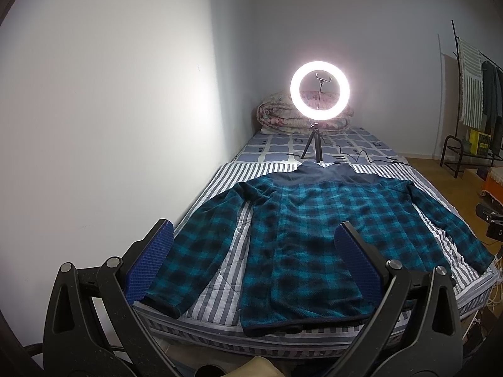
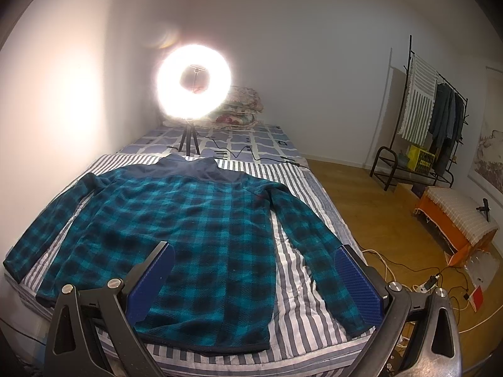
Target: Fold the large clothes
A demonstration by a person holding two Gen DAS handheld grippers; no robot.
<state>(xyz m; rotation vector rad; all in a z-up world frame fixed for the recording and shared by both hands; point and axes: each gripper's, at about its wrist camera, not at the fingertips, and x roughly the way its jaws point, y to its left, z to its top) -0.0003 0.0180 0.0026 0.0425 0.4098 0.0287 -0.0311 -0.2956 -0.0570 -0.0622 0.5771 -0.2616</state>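
A teal and black plaid fleece jacket point(image 1: 301, 235) point(image 2: 195, 229) with a navy yoke and collar lies flat on the striped bed cover point(image 1: 226, 270) point(image 2: 292, 286), collar away from me, both sleeves spread down and outward. My left gripper point(image 1: 253, 245) hovers open above the hem side, over the jacket's left half and left sleeve. My right gripper point(image 2: 254, 267) is open too, held above the lower right part of the body and the right sleeve. Neither gripper touches the fabric. The blue fingers point(image 1: 151, 260) point(image 2: 358, 282) hold nothing.
A lit ring light on a small tripod point(image 1: 319, 94) point(image 2: 194, 81) stands on the bed behind the collar, its cable trailing right. Folded quilts point(image 1: 276, 116) lie at the bed's head. A wall runs along the left. Clothes rack point(image 2: 430, 119), orange stool point(image 2: 452, 220) and floor cables point(image 2: 440, 282) are at right.
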